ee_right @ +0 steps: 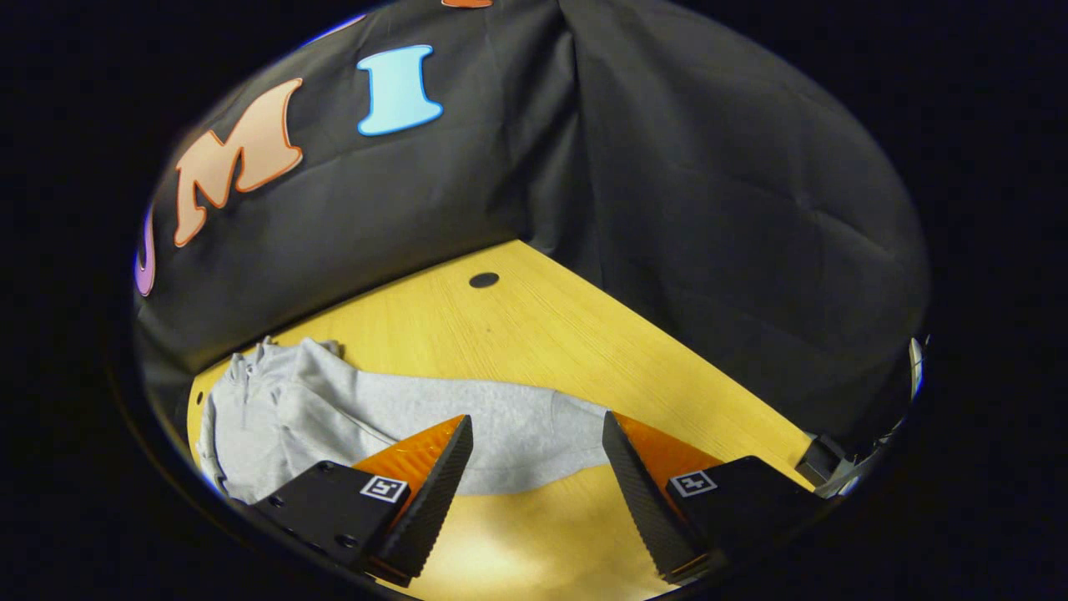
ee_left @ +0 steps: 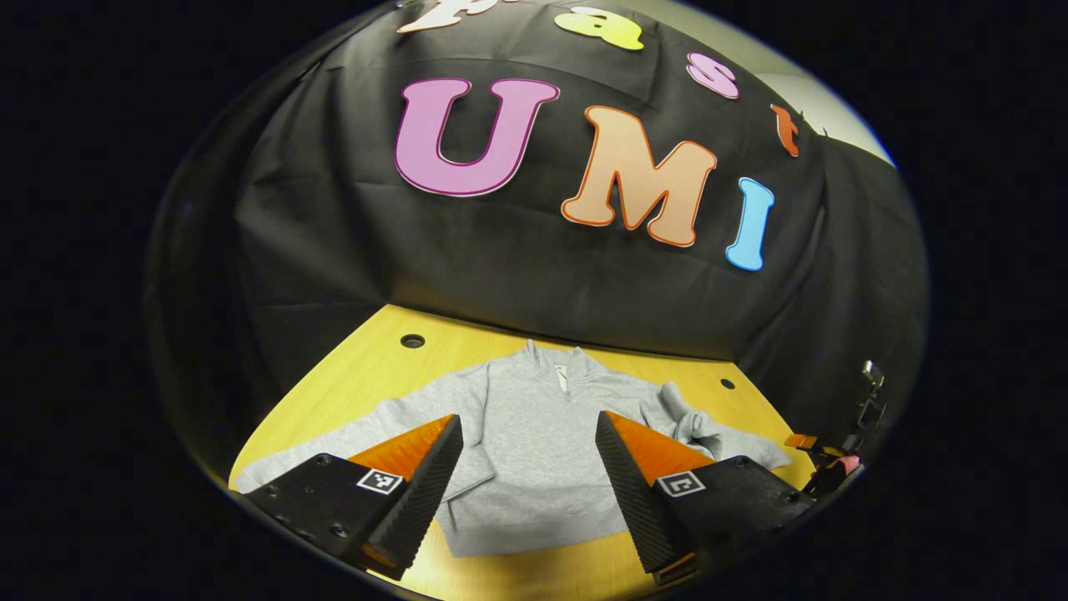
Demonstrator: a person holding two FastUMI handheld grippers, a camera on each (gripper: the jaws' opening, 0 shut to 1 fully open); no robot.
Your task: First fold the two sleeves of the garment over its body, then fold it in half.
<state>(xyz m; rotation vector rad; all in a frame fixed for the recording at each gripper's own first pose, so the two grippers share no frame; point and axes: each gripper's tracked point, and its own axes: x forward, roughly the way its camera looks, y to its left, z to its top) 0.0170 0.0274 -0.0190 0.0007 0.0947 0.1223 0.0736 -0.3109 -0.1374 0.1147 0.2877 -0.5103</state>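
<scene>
While both sleeves lie out to the sides, nothing of the task is done yet, judging from how things lie.

Left gripper view: sweater [ee_left: 534,451] lies flat, front up, on the table [ee_left: 367,367], collar toward the booth wall, hem toward me. Grey fleece-like knit, short zip at the neck, ribbed band along the hem. One sleeve runs out straight at the left of this view; the other, at the right, is bunched and wrinkled near the shoulder. Left gripper [ee_left: 529,476] hangs above the body of the garment, jaws wide apart, holding nothing. Pads look ridged. Table is yellow wood-grain laminate with round dark holes near the back.

Right gripper view: right gripper [ee_right: 537,480] hovers over the outstretched sleeve [ee_right: 501,434], jaws spread wide, nothing between them. The cuff end lies between the fingers as seen from here; can't tell the height above it. Fabric is soft and limp, with shallow creases along the sleeve. Body and collar sit at the far left of this view.

Left to do: both sleeve folds, then the half fold. That's my read, not something seen.
</scene>
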